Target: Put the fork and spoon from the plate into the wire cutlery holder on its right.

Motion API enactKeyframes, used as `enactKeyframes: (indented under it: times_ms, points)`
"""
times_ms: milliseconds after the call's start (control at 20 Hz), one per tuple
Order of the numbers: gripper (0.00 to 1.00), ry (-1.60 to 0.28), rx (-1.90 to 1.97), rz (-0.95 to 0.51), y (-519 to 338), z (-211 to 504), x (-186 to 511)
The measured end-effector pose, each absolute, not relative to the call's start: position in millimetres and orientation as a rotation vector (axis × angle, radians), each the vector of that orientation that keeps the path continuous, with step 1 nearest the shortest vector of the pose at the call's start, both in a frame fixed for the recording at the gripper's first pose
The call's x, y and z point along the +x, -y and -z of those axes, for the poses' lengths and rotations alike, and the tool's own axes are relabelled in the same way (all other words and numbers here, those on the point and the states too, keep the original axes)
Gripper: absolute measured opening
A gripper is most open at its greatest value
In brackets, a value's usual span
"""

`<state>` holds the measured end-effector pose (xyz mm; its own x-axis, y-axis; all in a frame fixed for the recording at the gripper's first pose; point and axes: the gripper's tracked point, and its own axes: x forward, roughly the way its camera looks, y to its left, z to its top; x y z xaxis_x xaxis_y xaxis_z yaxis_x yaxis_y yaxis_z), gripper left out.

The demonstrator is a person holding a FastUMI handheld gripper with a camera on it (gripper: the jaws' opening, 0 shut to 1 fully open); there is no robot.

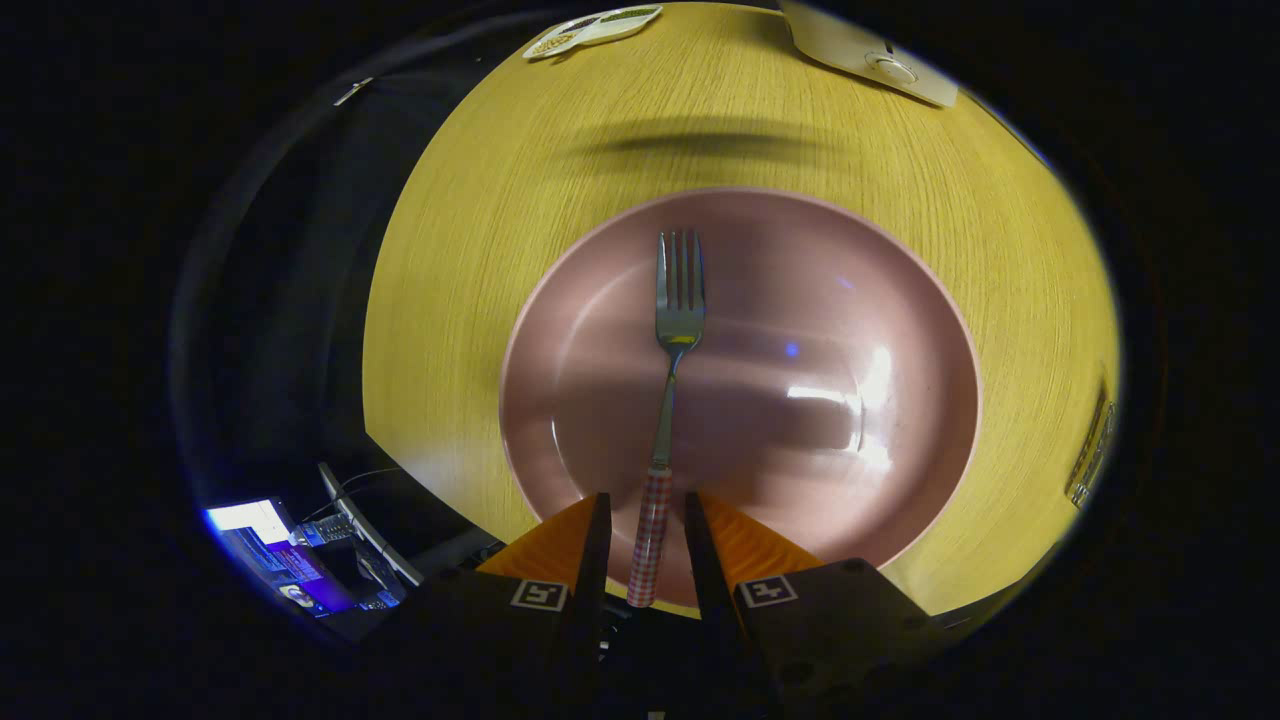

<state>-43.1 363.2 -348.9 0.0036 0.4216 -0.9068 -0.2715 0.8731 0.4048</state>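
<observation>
Fork lies on the pink plate, its checked handle between the gripper fingers, which stand narrowly apart on either side, contact unclear. Plate sits on a yellow wooden bench; a screen glows below.

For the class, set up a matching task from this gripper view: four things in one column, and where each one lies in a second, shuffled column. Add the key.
Things:
1. fork
2. pink plate
3. wooden table
4. gripper

Places:
A. under the plate
B. fingers either side of the checked handle, small gaps showing
C. on the plate, tines pointing away from the fingers
D. on the table, just ahead of the fingers

Pairs: 1-C, 2-D, 3-A, 4-B
</observation>
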Motion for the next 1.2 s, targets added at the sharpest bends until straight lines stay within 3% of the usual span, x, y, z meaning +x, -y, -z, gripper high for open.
enactKeyframes:
  times_ms: [100, 150, 600, 1200]
  points:
    - [0.17, -1.466, 0.121, -0.524, -354.8, 352.6, -40.9]
    - [0.15, -1.466, 0.123, -0.531, -354.5, 352.2, -42.6]
    - [0.15, -1.392, 0.27, -0.619, -311.5, 288.9, -30.8]
    - [0.11, -1.338, 0.353, -0.638, -275.2, 260.0, -22.7]
